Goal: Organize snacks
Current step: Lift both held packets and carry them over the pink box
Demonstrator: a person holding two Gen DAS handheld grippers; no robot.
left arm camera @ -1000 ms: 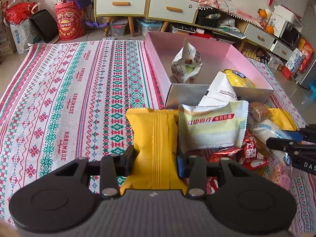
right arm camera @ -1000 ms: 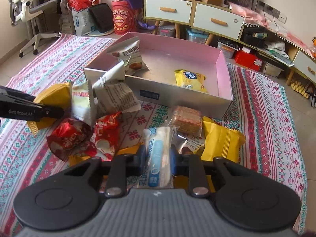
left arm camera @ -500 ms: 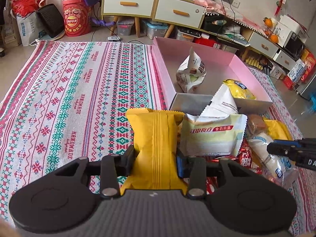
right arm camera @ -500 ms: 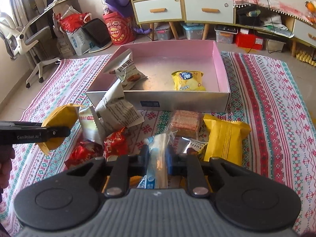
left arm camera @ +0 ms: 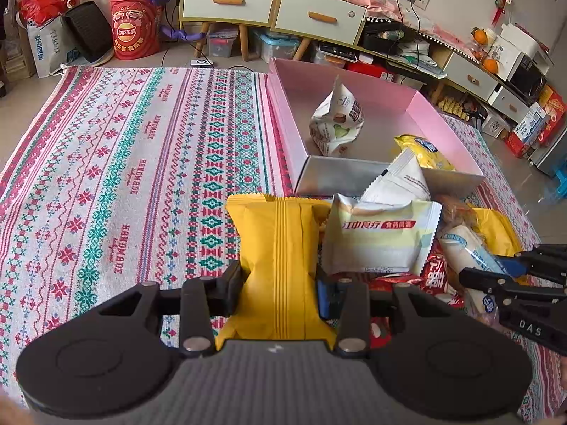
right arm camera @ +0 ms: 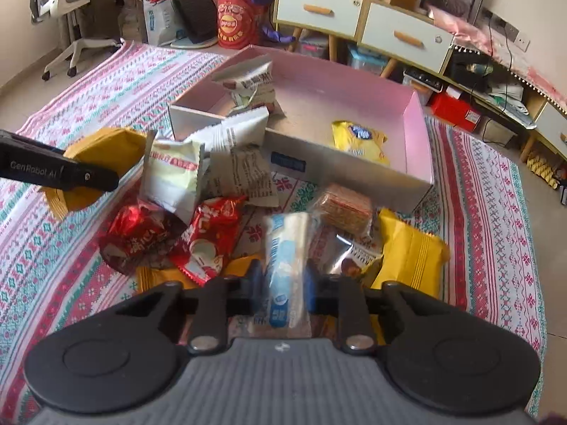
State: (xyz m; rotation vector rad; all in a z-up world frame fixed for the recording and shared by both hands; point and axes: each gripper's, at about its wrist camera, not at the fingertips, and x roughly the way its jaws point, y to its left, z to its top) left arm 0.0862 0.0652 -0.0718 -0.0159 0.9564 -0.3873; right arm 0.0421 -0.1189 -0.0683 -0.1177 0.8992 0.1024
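Note:
My left gripper (left arm camera: 280,283) is shut on a yellow packet (left arm camera: 280,248), which it holds just above the patterned cloth at the left end of the snack pile. From the right wrist view, this gripper (right arm camera: 60,173) and its yellow packet (right arm camera: 102,148) show at the left edge. My right gripper (right arm camera: 283,279) pinches a white and blue packet (right arm camera: 285,248) over the pile, its jaws still closing on it. The pink box (right arm camera: 336,173) lies beyond, with a white packet (right arm camera: 248,85) and a yellow bag (right arm camera: 358,141) inside.
Loose snacks lie in front of the box: red packets (right arm camera: 209,233), a pale green packet (right arm camera: 170,177), a white packet (right arm camera: 241,163), a wafer pack (right arm camera: 343,209), another yellow packet (right arm camera: 407,255). Drawers (left arm camera: 226,0) and clutter line the far wall. Bare cloth (left arm camera: 124,159) stretches left.
The right gripper has shifted and rolled a little, with the white and blue packet still between its fingers. The left gripper keeps its hold on the yellow packet in the same spot.

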